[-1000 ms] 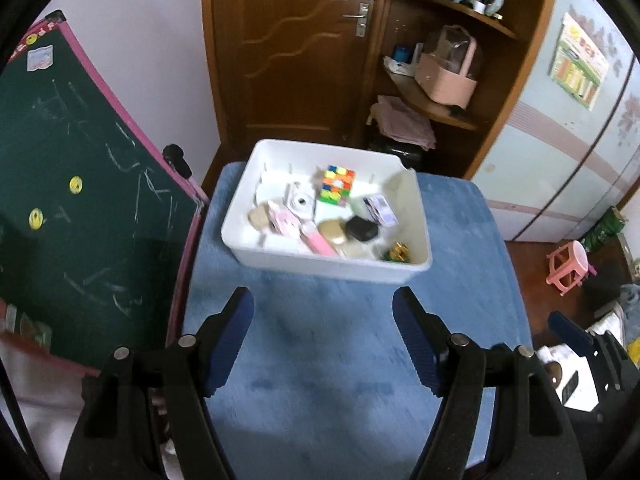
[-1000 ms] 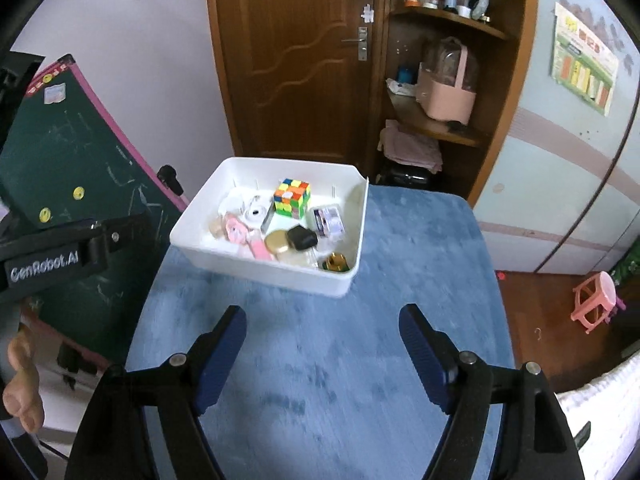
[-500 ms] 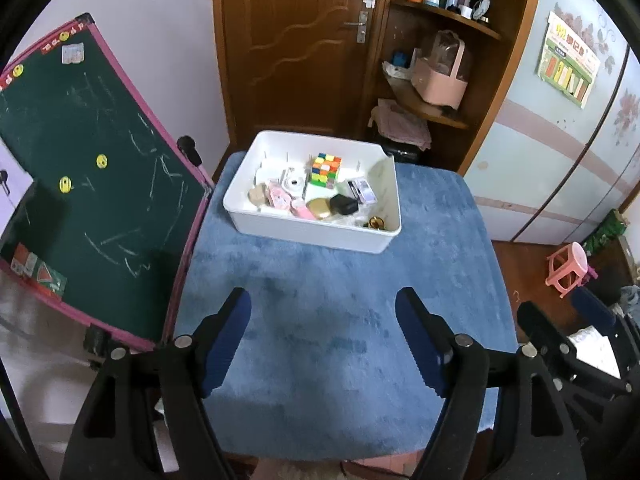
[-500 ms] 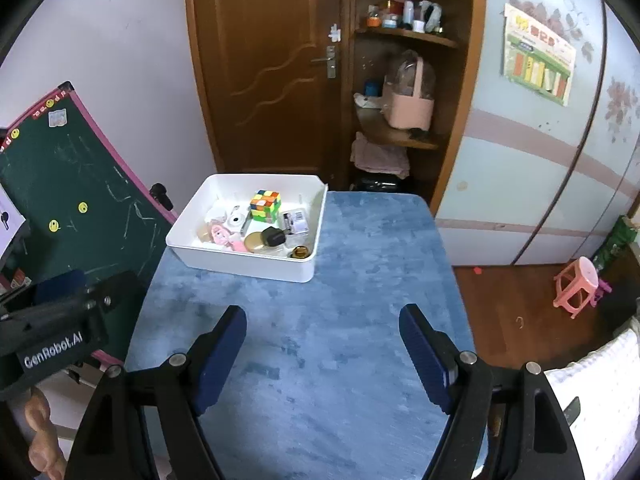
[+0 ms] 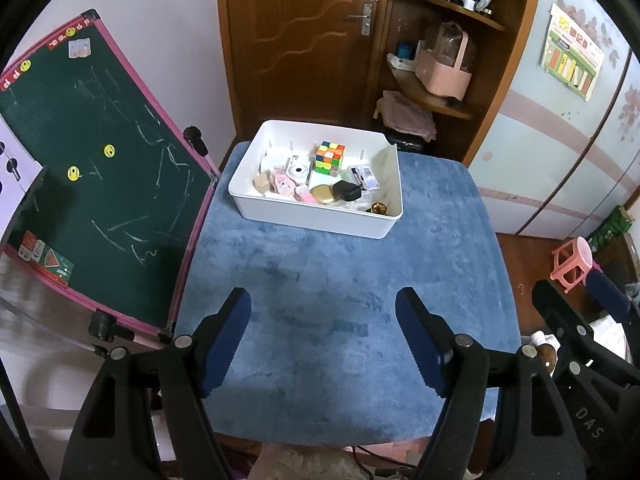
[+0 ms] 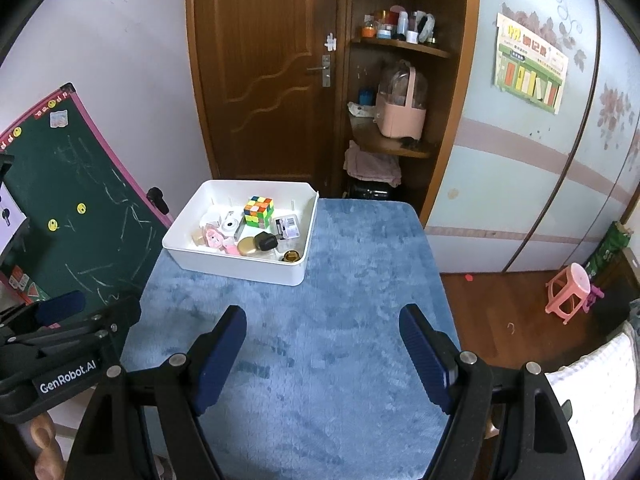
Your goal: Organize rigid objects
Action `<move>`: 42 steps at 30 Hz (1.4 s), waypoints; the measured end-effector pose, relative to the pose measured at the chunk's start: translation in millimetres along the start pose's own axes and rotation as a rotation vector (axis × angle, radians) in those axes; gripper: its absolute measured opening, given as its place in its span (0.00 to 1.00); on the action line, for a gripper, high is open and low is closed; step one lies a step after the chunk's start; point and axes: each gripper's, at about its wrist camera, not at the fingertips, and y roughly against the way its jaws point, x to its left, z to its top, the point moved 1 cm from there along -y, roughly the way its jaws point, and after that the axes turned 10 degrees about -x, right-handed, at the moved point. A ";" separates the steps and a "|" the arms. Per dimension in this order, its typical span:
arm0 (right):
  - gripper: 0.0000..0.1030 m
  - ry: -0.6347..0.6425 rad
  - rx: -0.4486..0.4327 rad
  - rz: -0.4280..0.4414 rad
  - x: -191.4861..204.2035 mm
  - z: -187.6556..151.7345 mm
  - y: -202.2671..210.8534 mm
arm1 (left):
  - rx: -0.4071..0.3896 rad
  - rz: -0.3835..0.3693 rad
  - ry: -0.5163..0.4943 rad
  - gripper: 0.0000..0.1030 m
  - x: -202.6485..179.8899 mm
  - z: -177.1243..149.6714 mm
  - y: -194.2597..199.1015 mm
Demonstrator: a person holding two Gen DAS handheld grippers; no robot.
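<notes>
Hovering over the blue table [image 5: 340,280], left gripper [image 5: 323,308] and right gripper [image 6: 322,324] both wide, seemingly empty.

Blue plush-covered table [image 5: 344,280], white bin [image 5: 316,220] w/ small items at far left corner; rest bare

Plush cloth, smooth plastic, polished wood

The table cover [image 5: 344,280] is blue, matt, fuzzy cloth; the bin [image 5: 312,216] is smooth white plastic; the door [image 6: 264,72] is glossy brown wood; the gripper pads [image 6: 218,364] are ribbed, matt blue.
</notes>
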 end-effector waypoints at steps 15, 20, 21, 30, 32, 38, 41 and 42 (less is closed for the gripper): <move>0.77 0.001 -0.041 0.011 3.3 -2.4 18.3 | -0.025 0.009 -0.036 0.76 -0.1 -5.7 14.8; 0.77 -0.008 -0.045 0.011 5.3 -4.9 21.3 | -0.027 0.013 -0.041 0.76 0.8 -6.5 16.2; 0.77 -0.009 -0.045 0.010 5.4 -4.9 21.7 | -0.027 0.014 -0.041 0.76 0.8 -6.4 16.6; 0.77 -0.019 -0.034 0.001 4.6 -6.8 20.1 | -0.021 0.018 -0.050 0.76 1.6 -7.6 15.7; 0.77 -0.020 -0.032 0.000 4.5 -6.9 19.9 | -0.021 0.017 -0.049 0.76 1.8 -7.6 15.6; 0.77 -0.020 -0.028 0.002 3.9 -7.6 18.7 | -0.013 0.022 -0.046 0.76 1.8 -8.2 12.8; 0.77 -0.019 -0.025 0.004 3.4 -9.4 17.0 | -0.010 0.025 -0.043 0.76 1.9 -9.0 11.1; 0.77 -0.018 -0.024 0.004 3.6 -9.8 16.6 | -0.009 0.026 -0.041 0.76 2.2 -9.5 10.8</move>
